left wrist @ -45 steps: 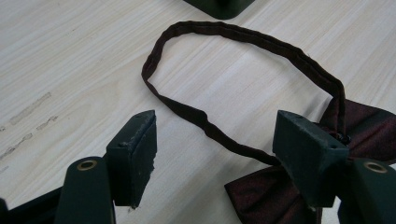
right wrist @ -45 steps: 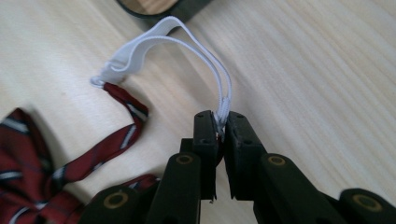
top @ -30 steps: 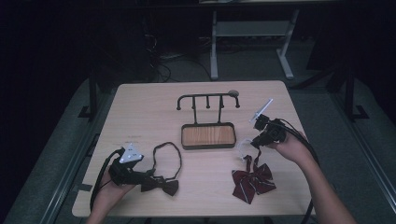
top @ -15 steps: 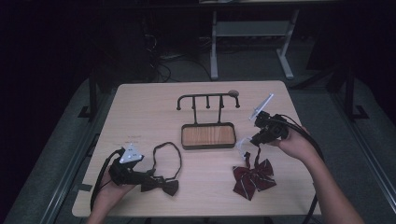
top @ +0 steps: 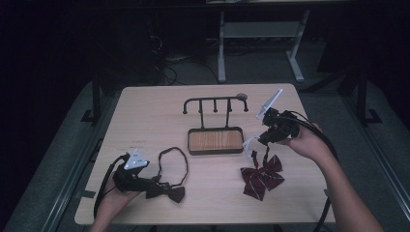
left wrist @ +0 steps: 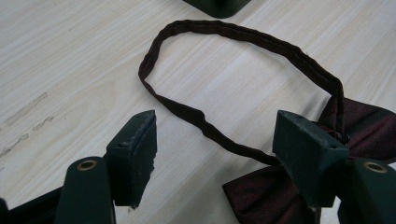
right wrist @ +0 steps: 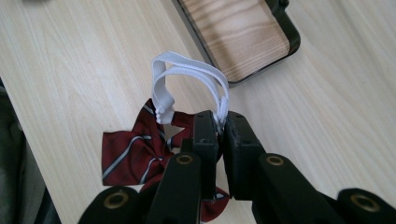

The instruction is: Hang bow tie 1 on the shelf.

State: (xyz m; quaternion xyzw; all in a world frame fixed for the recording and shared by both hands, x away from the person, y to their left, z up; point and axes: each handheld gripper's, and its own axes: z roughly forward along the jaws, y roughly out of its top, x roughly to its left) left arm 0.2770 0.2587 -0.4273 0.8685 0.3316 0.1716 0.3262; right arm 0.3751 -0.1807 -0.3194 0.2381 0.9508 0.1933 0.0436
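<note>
A dark bow tie (top: 167, 191) (left wrist: 355, 135) with a thin loop strap (top: 174, 159) (left wrist: 243, 37) lies at the table's front left. My left gripper (top: 151, 186) (left wrist: 215, 135) is open low over it, its jaws on either side of the strap. At the right lies a red striped bow tie (top: 261, 176) (right wrist: 135, 149) with a white elastic strap (top: 250, 145) (right wrist: 187, 70). My right gripper (top: 258, 140) (right wrist: 220, 121) is shut on that strap and holds it up off the table. A black hook stand (top: 215, 104) rises from a wooden-topped base (top: 215, 140) (right wrist: 238, 32) at the middle.
The pale wooden table (top: 154, 116) has bare room at its back left. A small round brown thing (top: 240, 96) lies behind the stand. Each gripper's cable trails off the table's front. Metal desk legs (top: 221, 53) stand on the dark floor beyond.
My right gripper has moved up and away from the front edge with the white strap, dragging the red bow tie a little toward the stand. The left gripper has stayed put.
</note>
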